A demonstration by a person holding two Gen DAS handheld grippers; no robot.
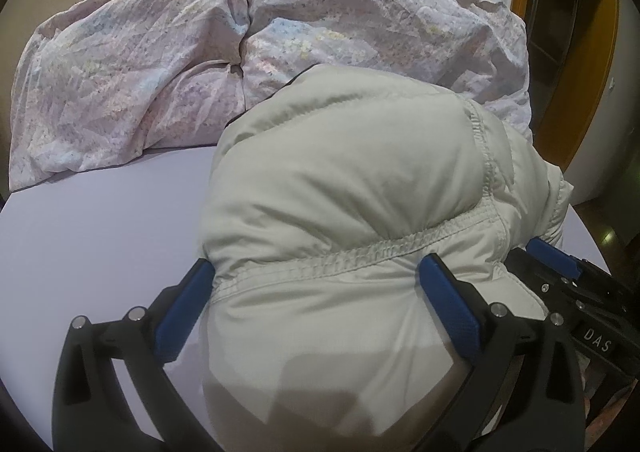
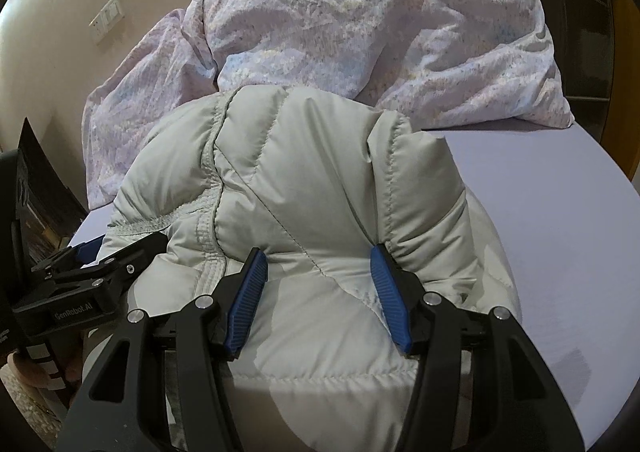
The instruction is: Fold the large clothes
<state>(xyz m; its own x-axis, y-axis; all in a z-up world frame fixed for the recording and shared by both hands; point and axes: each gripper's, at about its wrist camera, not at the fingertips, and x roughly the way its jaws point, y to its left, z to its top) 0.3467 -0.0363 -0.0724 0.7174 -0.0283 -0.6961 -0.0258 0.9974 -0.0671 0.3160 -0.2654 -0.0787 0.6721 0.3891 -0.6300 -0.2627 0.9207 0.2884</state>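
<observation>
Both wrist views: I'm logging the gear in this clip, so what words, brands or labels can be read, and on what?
"DAS": white label on the right tool body, seen in the left wrist view.
"GenRobot.AI": small print on the left tool body, seen in the right wrist view.
Unreadable: white marks on the dark strap at that view's left edge.
None on the jacket, quilt or sheet.

— Any lettering to read?
— "DAS" on a small label on the right gripper [image 1: 568, 284], seen from the left wrist; "GenRobot.AI", I think, on the left gripper [image 2: 92, 252] body; nothing else legible.
</observation>
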